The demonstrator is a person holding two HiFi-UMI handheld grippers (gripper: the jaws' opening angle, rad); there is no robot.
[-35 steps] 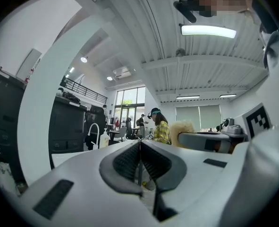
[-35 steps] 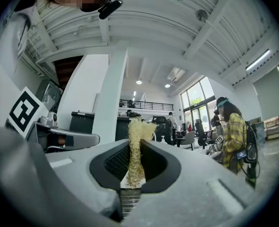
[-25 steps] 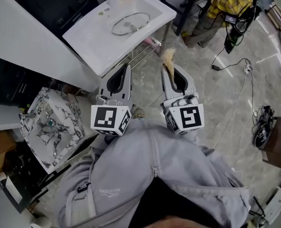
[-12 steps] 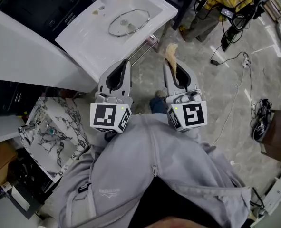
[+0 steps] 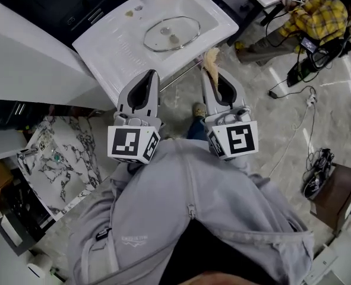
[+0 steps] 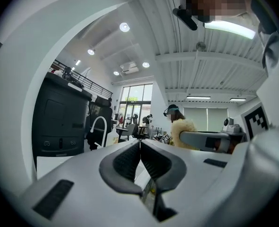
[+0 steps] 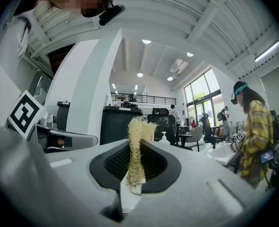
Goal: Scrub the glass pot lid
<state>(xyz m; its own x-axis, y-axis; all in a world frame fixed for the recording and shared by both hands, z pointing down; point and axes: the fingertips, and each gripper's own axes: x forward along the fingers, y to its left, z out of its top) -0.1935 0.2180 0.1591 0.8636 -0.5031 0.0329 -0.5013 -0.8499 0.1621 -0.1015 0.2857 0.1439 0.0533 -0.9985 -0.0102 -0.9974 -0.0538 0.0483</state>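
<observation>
1. The white sink (image 5: 113,58) stands ahead of the person, with both grippers short of its near edge; a careless reach could knock a jaw against that rim
2. The glass pot lid (image 5: 171,33) lies in the basin, untouched; being loose on smooth porcelain, it would likely skid if scrubbed without being steadied
3. The left gripper (image 5: 153,74) has its jaws pressed together on nothing, so they must part before it can steady the lid
4. The right gripper (image 5: 210,71) is clamped on a straw-coloured scrubber (image 5: 211,59) that sticks out past the tips; hard pressing could bend it or pull it free
</observation>
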